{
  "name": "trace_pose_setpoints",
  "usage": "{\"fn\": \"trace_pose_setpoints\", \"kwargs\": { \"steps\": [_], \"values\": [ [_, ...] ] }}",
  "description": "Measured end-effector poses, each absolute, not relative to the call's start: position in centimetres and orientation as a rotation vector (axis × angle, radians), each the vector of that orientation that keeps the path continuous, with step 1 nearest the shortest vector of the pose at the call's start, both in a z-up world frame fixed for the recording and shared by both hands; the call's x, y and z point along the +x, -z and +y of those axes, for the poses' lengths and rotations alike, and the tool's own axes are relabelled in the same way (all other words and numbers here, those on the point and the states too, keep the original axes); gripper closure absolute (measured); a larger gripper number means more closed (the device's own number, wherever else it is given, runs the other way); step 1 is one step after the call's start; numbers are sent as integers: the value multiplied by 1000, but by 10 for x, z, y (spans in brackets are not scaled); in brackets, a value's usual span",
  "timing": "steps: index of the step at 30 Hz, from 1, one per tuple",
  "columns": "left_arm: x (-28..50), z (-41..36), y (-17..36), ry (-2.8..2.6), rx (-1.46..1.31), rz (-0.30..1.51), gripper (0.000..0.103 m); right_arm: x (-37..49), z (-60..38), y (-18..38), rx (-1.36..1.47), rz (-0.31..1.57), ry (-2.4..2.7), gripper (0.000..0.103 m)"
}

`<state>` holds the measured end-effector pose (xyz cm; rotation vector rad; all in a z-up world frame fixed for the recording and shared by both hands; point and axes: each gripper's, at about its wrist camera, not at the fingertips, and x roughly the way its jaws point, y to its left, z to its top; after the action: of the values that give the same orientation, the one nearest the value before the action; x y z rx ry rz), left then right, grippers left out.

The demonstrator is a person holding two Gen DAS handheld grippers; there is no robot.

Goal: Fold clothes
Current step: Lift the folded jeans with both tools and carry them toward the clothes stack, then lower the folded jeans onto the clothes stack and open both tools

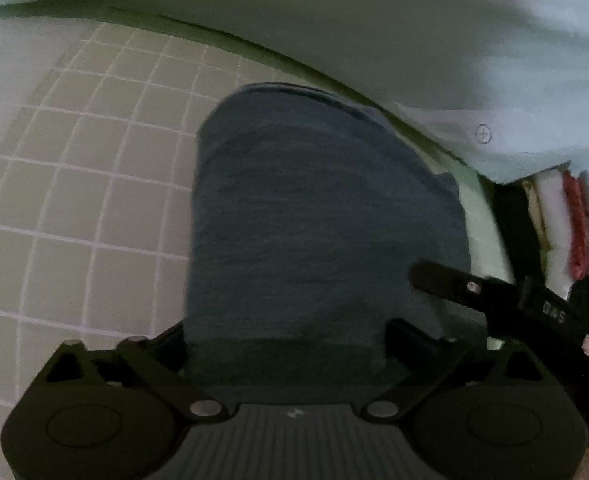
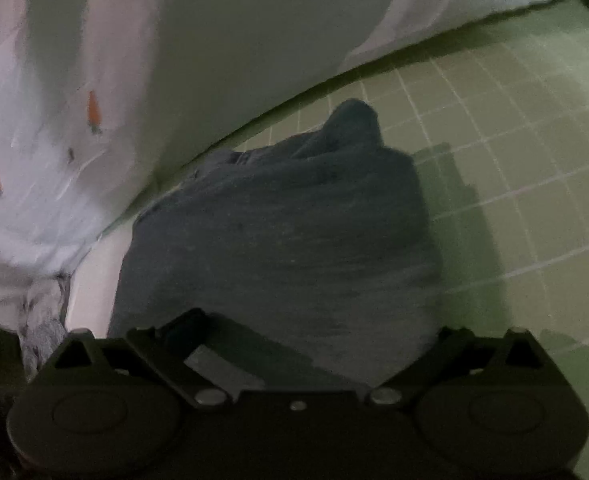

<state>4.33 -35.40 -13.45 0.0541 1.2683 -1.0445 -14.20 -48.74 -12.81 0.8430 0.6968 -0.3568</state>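
Left claw [image 1: 286, 344] gripping dark blue garment [image 1: 314, 208], bunched, wrinkled

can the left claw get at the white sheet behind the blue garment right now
Probably not yet. The left claw looks full of the dark blue garment, which drapes between it and the white sheet. It would likely have to let go of the garment first.

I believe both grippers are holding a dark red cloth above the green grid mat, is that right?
Not quite: the cloth is dark blue, not red, as the left wrist view shows. The rest holds: the left gripper and right gripper each grip it above the green grid mat.
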Motion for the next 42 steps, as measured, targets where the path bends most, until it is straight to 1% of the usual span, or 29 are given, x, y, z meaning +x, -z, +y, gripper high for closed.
{"fn": "trace_pose_setpoints", "kwargs": {
  "steps": [1,2,3,4,5,6,7,10,14,17,21,25,27,31,32,33,34,36,38,39,40,41,42],
  "values": [
    [39,-355,132,1037,61,1253,9,-141,-487,127,856,688,349,21],
    [34,-355,127,1037,61,1235,16,-140,-486,125,868,680,341,26],
    [30,-356,122,1037,60,1217,20,-140,-485,124,881,671,333,39],
    [25,-355,117,1036,51,1203,25,-139,-484,123,893,663,325,49],
    [22,-354,112,1034,27,1196,27,-138,-483,121,906,654,317,52],
    [19,-352,107,1034,11,1191,27,-139,-483,119,923,641,308,60],
    [15,-351,101,1038,-2,1185,29,-147,-484,115,958,611,301,62],
    [1,-350,82,1079,-36,1165,33,-169,-482,95,954,558,313,63],
    [-27,-355,48,1171,-73,1115,33,-216,-490,56,911,467,341,63],
    [-53,-378,20,1267,-77,1086,33,-256,-501,21,857,400,378,63],
    [-100,-431,-22,1438,-61,1041,33,-326,-534,-33,765,341,447,64],
    [-154,-499,-63,1604,-129,981,33,-395,-579,-93,641,279,540,64],
    [-184,-538,-83,1690,-145,928,33,-431,-609,-126,567,241,592,64],
    [-243,-618,-115,1838,-96,777,33,-482,-679,-168,418,197,695,64],
    [-253,-639,-116,1835,-75,763,28,-490,-700,-170,395,204,715,63],
    [-260,-658,-112,1808,-45,762,25,-497,-721,-171,369,216,737,57],
    [-266,-675,-106,1776,-6,756,19,-496,-741,-166,326,247,773,47],
    [-277,-702,-88,1682,106,720,19,-485,-769,-141,235,315,867,36],
    [-283,-720,-66,1610,217,691,19,-473,-790,-113,165,374,946,35],
    [-283,-724,-55,1592,258,694,19,-470,-800,-95,189,385,990,32],
    [-282,-726,-44,1582,274,706,17,-466,-806,-79,201,391,1037,24],
    [-279,-728,-36,1573,277,721,11,-462,-804,-65,173,381,1096,21],
    [-276,-728,-31,1568,254,744,7,-459,-802,-50,144,372,1154,20]
  ]
}}
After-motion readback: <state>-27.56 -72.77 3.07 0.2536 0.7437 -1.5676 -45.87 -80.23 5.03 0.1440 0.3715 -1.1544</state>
